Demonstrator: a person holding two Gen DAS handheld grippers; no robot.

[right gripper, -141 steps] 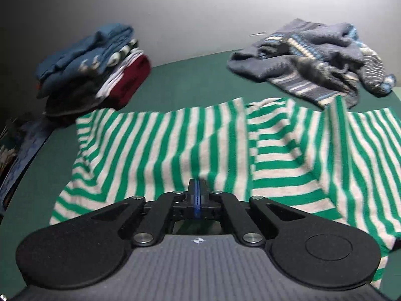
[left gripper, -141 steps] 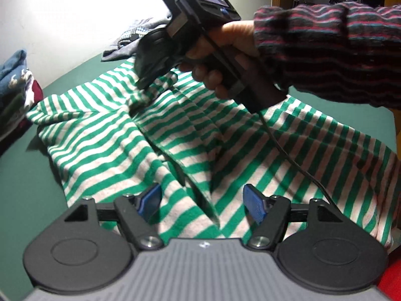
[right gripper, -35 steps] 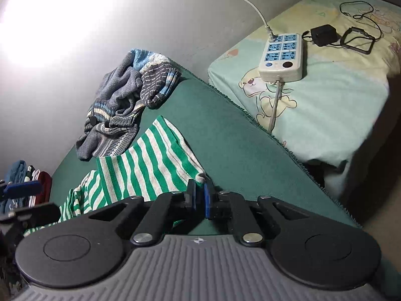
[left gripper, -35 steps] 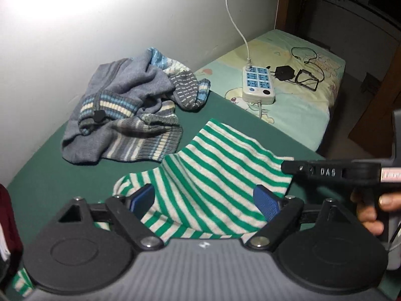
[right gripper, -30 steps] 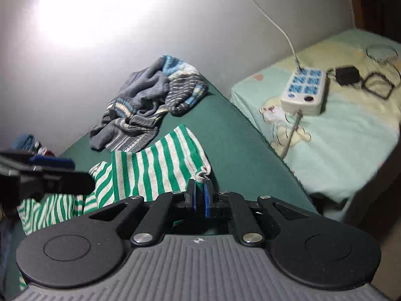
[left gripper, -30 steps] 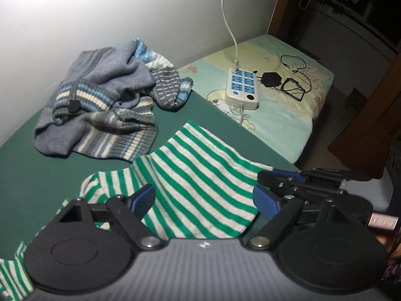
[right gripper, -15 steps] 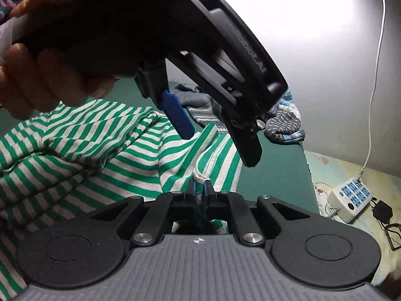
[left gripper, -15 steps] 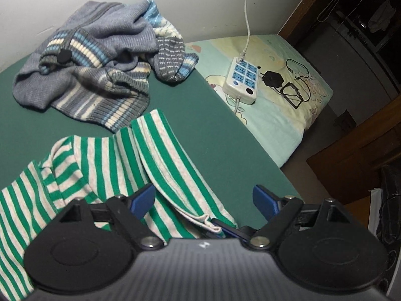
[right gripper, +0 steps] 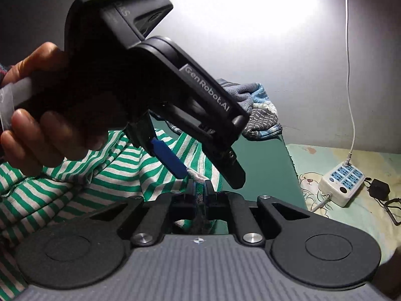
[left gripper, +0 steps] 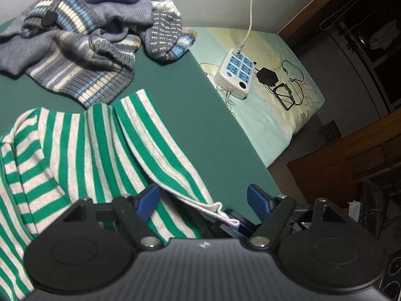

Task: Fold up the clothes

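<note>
With my right hand-held gripper (right gripper: 199, 188) clamped on the green-and-white striped cotton garment's (left gripper: 82, 148) hem, my left hand-held gripper (left gripper: 203, 198) was closing around that edge beside it, needing a clean single-layer bite.

green-and-white striped shirt (left gripper: 75, 145), grey-blue striped sweater (left gripper: 82, 32), green cover (left gripper: 195, 115).

A white power strip (left gripper: 235, 79) with blue sockets lies on a pale patterned bedsheet (left gripper: 270, 115), its white cord (left gripper: 252, 10) running up the wall, a black adapter (left gripper: 267, 75) just beside it, dark wooden furniture (left gripper: 351, 155) beyond.
</note>
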